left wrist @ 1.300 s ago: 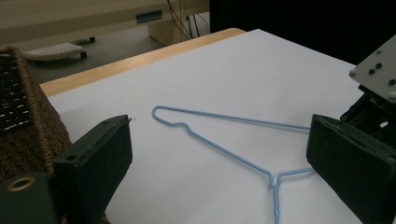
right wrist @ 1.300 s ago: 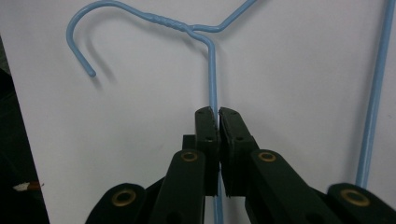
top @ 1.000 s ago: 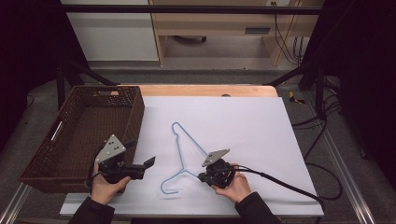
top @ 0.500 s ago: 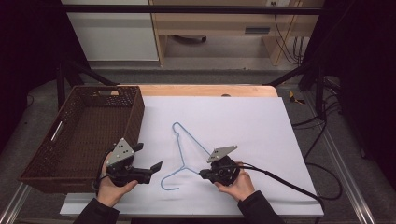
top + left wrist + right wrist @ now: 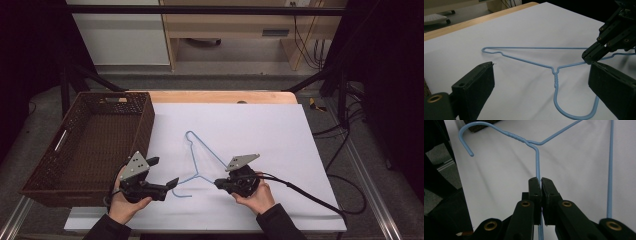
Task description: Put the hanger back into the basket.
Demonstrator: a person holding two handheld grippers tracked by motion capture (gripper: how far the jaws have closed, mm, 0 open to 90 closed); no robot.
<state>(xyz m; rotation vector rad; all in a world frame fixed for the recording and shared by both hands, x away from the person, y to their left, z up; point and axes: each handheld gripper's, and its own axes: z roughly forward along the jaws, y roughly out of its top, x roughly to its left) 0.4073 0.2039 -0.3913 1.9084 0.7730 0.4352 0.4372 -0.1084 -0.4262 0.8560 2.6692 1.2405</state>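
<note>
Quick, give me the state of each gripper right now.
Left gripper: open, fingers wide apart, holding nothing, near the hook of the blue wire hanger.
Right gripper: shut on the hanger's wire arm.

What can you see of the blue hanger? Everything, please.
The blue hanger is thin wire, apparently coated light blue, with a triangular body, a twisted neck and an open hook. It lies flat on the white sheet, hook toward the person. The right claw is shut on one sloping arm near the neck. The left claw stands open around the hook, not touching it.
</note>
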